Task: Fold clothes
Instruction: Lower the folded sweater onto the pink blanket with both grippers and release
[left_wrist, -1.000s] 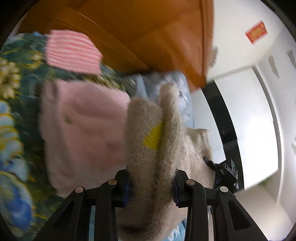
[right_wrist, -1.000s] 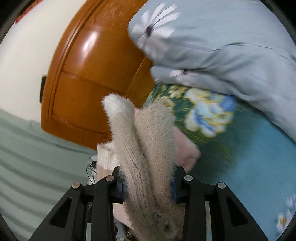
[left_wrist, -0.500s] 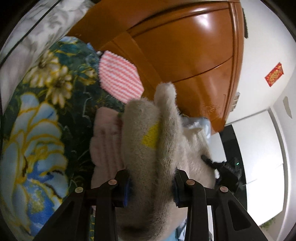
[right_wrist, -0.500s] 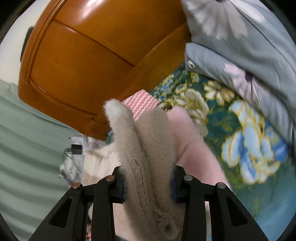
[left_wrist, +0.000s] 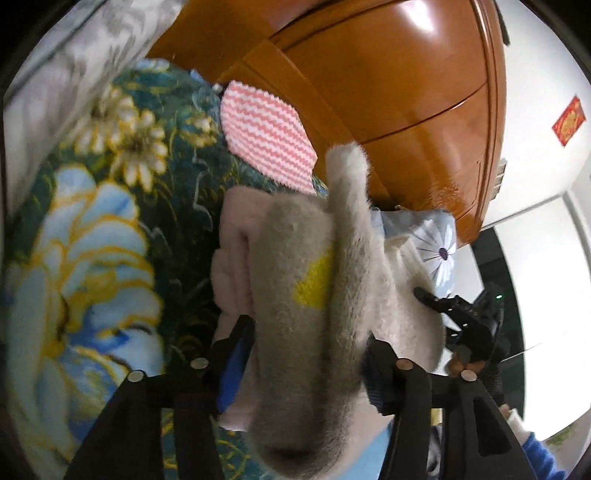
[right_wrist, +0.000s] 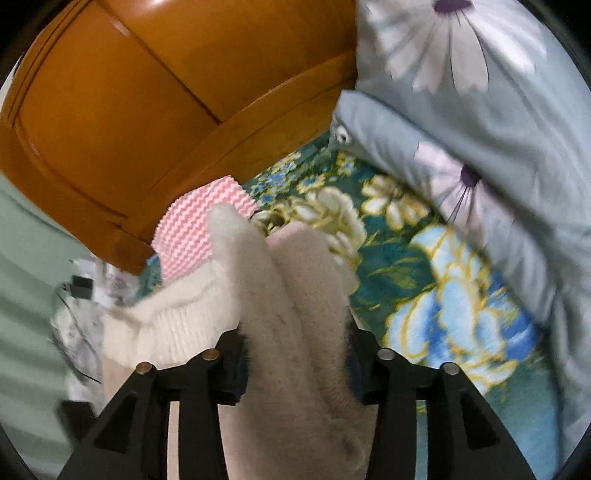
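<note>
A fuzzy beige sweater (left_wrist: 314, 295) with a yellow patch fills the left wrist view, bunched between the fingers of my left gripper (left_wrist: 306, 354), which is shut on it. My right gripper (right_wrist: 295, 354) is shut on another thick fold of the same beige sweater (right_wrist: 295, 314), with its cream ribbed cuff to the left. A folded pale pink garment (left_wrist: 236, 240) lies under the sweater on the floral bedspread (left_wrist: 92, 240). A pink-and-white zigzag folded cloth (left_wrist: 266, 136) lies beyond it; it also shows in the right wrist view (right_wrist: 195, 229). The right gripper shows in the left wrist view (left_wrist: 465, 317).
An orange wooden headboard (left_wrist: 406, 92) stands behind the clothes. A grey-blue daisy duvet (right_wrist: 498, 129) is piled at the right of the right wrist view. White walls and a red sticker (left_wrist: 569, 120) are at the far right.
Both grippers have carried the beige sweater over the bed toward the headboard; it now hangs over the pink folded garment, and the zigzag cloth appears nearer.
</note>
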